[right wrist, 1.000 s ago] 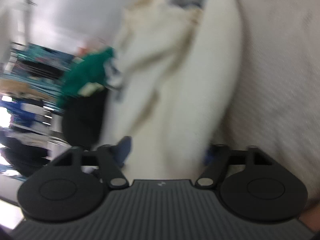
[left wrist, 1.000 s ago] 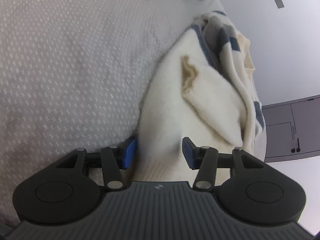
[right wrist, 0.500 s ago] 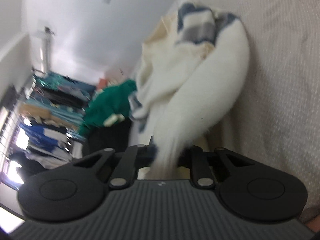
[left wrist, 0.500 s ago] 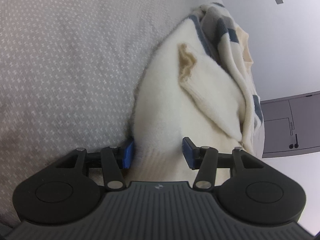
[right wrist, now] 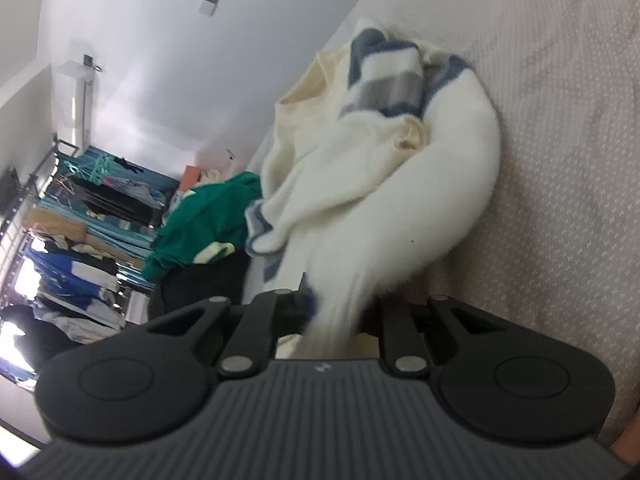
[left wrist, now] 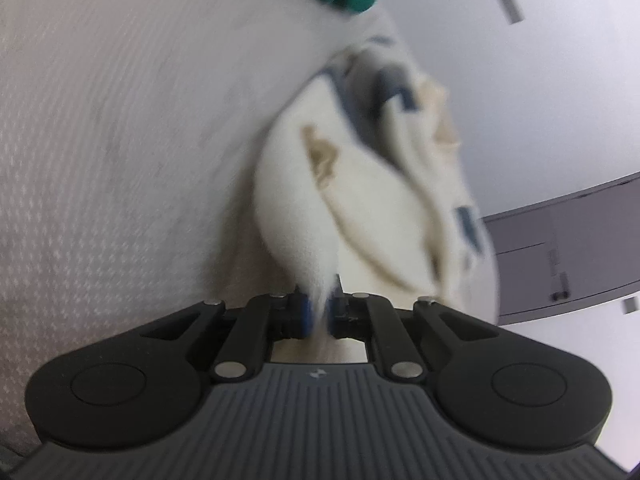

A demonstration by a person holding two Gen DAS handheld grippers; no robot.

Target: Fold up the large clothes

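Two handheld grippers each pinch the near edge of a fluffy cream sweater [left wrist: 360,208] that lies bunched on a pale bedspread [left wrist: 120,140] with a small white fleck pattern. In the left wrist view, which is motion-blurred, the left gripper [left wrist: 318,312] has just closed its jaws; its blue pads [left wrist: 306,314] now squeeze a thin fold of the cream knit between them. The sweater stretches away from it towards the bed's far edge, showing blue and grey stripes and a tan patch.

In the right wrist view, the right gripper [right wrist: 336,316] has its jaws drawn in tight on another bunch of the same sweater [right wrist: 400,184], the fabric pulled into a narrow tail between them. The body of the sweater curves away across the bedspread [right wrist: 560,160], its striped part farthest off. Beyond it, at the bed's edge, sits a green garment [right wrist: 204,224] on something black, with a rack of hanging clothes [right wrist: 80,216] behind.
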